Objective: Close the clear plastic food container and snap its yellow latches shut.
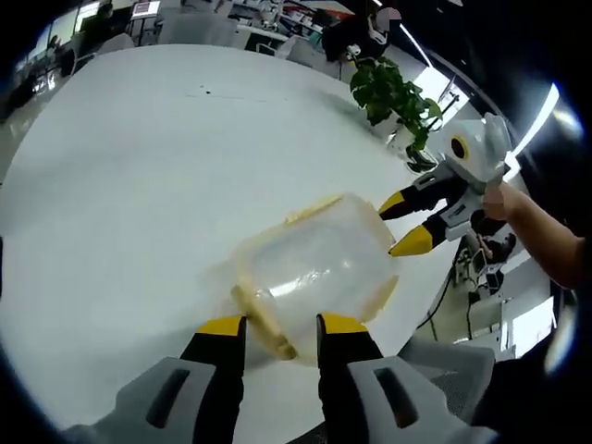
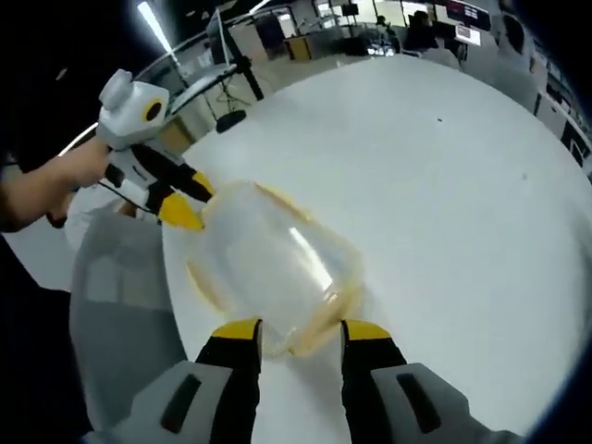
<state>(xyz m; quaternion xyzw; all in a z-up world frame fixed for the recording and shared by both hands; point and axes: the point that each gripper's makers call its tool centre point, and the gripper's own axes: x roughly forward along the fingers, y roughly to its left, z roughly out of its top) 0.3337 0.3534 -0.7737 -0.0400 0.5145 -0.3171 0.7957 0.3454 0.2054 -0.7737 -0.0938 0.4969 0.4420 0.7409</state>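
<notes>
The table [image 1: 139,185] is carrying the container [image 1: 314,273], which is sitting near its edge with the lid apparently already down. The left gripper [image 1: 282,326] is standing spread at one end and the right gripper [image 2: 301,330] is standing spread at the opposite end, likely bracing it between them for latching. The latches [image 1: 264,328] are showing as pale yellow strips along the rim; whether any is snapped shut is hard to make out through the glare and blur.
</notes>
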